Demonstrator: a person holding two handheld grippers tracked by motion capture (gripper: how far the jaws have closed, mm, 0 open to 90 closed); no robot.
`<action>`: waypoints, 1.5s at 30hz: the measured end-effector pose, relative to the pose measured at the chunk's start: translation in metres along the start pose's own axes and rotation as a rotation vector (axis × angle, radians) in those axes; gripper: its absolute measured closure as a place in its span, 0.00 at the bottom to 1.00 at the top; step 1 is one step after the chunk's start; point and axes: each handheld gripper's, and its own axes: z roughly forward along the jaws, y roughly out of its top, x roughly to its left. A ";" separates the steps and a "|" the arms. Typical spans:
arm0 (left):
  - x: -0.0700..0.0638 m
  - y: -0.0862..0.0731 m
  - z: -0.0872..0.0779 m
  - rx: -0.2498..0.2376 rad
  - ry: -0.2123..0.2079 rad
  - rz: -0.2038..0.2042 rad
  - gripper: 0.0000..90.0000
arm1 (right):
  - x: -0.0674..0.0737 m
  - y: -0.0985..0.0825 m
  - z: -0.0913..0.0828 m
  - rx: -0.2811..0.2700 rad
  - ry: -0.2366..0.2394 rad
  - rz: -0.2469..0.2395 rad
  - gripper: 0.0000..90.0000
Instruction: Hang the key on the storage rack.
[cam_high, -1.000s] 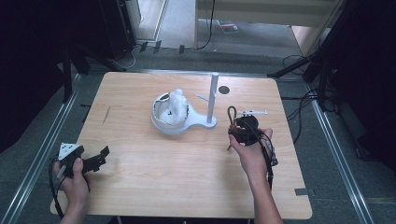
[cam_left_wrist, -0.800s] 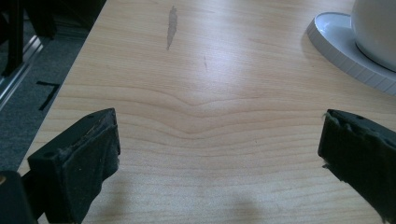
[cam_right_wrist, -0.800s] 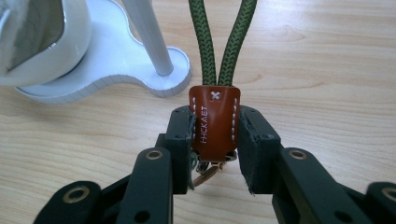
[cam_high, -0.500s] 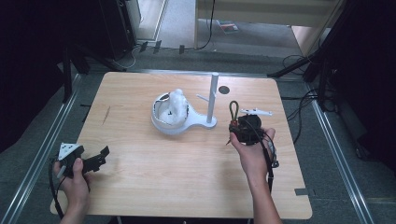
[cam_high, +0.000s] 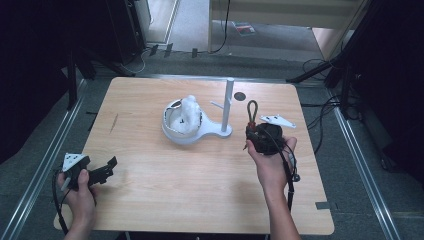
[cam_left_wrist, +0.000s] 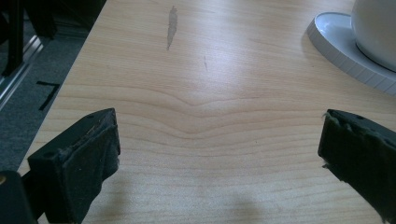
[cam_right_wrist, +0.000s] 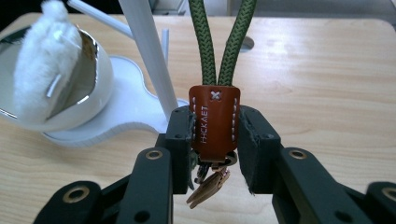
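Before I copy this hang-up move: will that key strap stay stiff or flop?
The green cord loop stands upright above the brown leather tab clamped in the right hand-held gripper, so it is probably fairly stiff. The keys dangling below will likely swing.

High view looks down; both gripper views skim close, sharing the table (cam_high: 150, 200).

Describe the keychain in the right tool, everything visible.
The keychain has a green braided cord loop passing into a brown leather tab with white stitching and stamped lettering. A metal ring and a coppery key hang below the tab. The right tool grips the tab between its two pads, loop pointing up and away, held above the wooden table just right of the white stand, not touching it.
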 end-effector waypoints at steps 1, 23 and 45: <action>0.000 0.000 0.000 0.001 -0.001 0.000 0.00 | 0.001 0.000 -0.001 -0.015 -0.002 -0.001 0.76; 0.000 0.000 0.000 0.004 0.000 0.002 0.00 | 0.022 0.000 -0.023 -0.187 0.019 -0.059 0.76; 0.000 0.000 0.000 0.004 -0.001 0.000 0.00 | 0.044 -0.002 -0.026 -0.195 0.061 -0.086 0.76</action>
